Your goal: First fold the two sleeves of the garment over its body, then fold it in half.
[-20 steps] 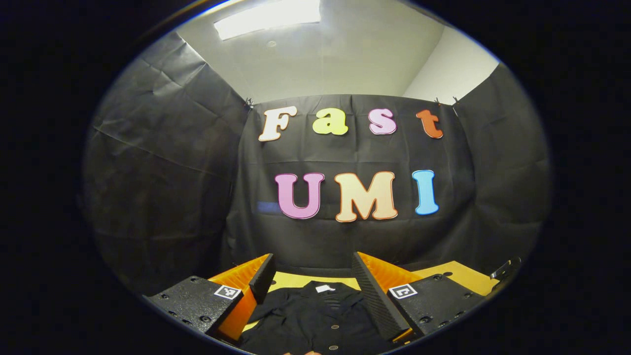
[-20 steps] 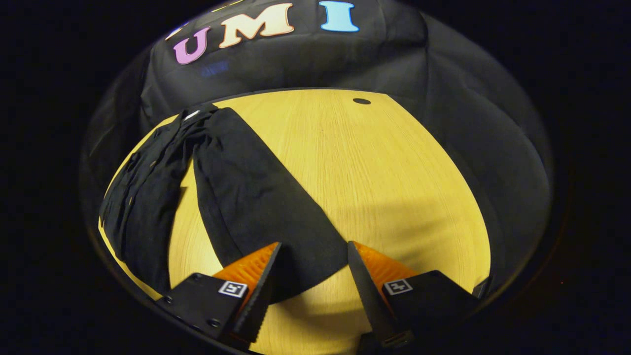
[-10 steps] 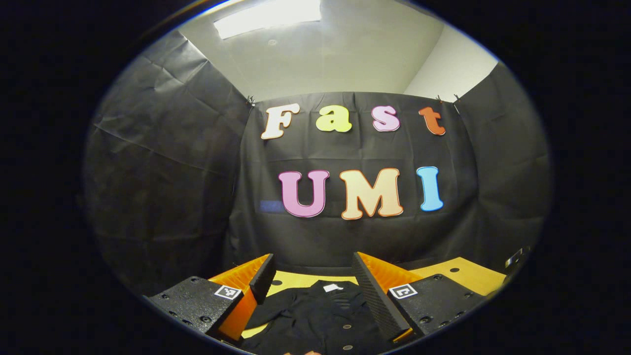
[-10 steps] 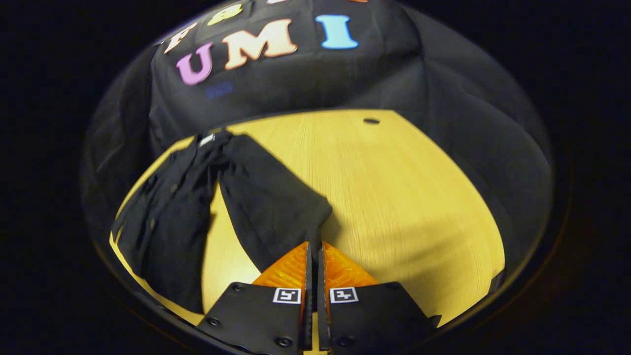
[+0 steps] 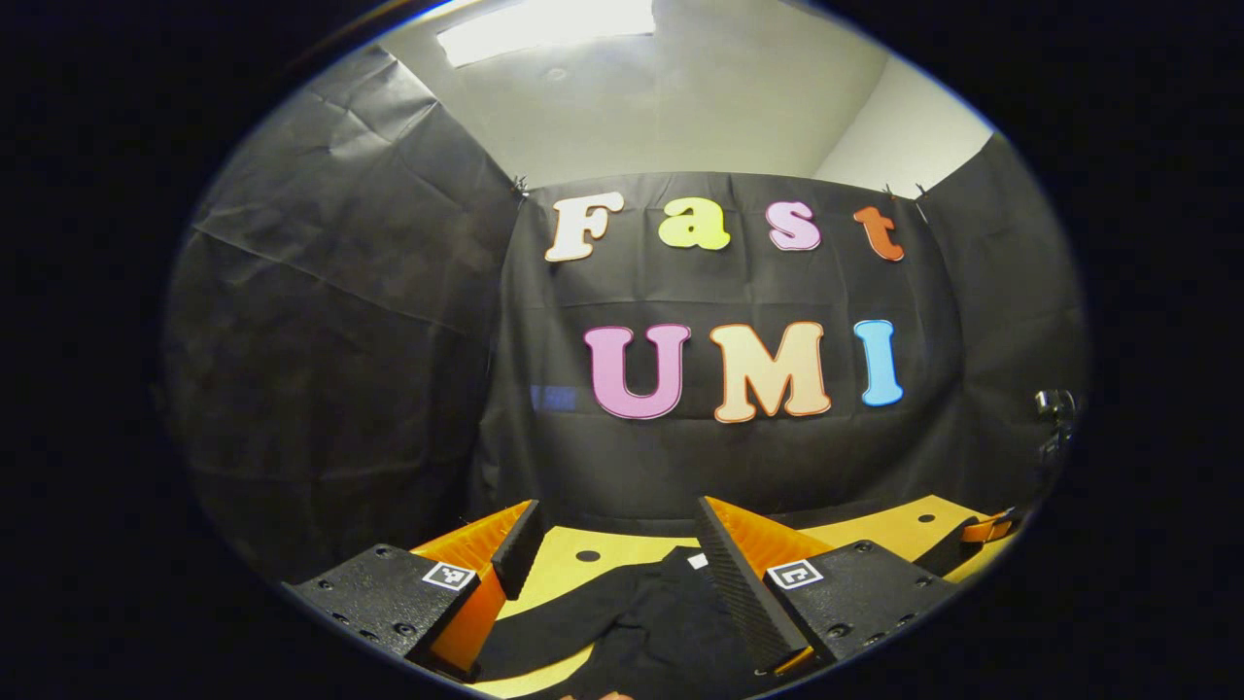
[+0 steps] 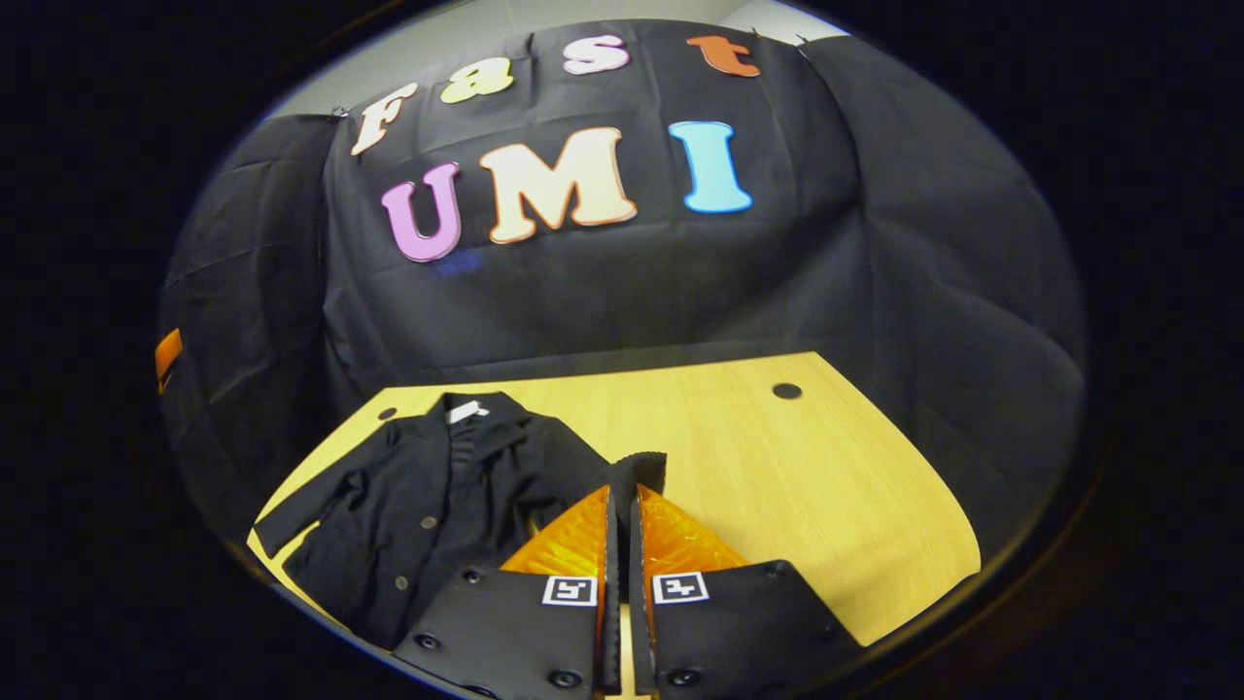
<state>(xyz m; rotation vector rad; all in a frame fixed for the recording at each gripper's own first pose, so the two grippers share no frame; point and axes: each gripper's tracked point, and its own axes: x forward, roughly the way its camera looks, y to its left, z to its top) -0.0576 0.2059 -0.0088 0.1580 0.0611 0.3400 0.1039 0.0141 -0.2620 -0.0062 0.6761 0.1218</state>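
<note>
A black buttoned garment (image 6: pixel 418 515) lies on the yellow wooden table (image 6: pixel 777 486), collar with a white tag toward the wall. My right gripper (image 6: pixel 622 486) is shut on the end of the garment's right sleeve (image 6: pixel 643 465), held up off the table beside the body; a bit of sleeve sticks out above the fingertips. In the left gripper view my left gripper (image 5: pixel 617 506) is open and held above the garment (image 5: pixel 641 622), with nothing between its fingers. The garment's other sleeve (image 5: pixel 554 627) spreads left on the table (image 5: pixel 564 569).
Black cloth walls close the booth on three sides. The table has small round holes (image 6: pixel 786 391) near its far edge. Bare wood stretches to the right of the garment. The right gripper (image 5: pixel 984 530) shows far right in the left gripper view.
My right gripper went from open around the sleeve end to shut on it, then lifted it off the table toward the body. The left gripper stayed open and shifted a little to the left.
</note>
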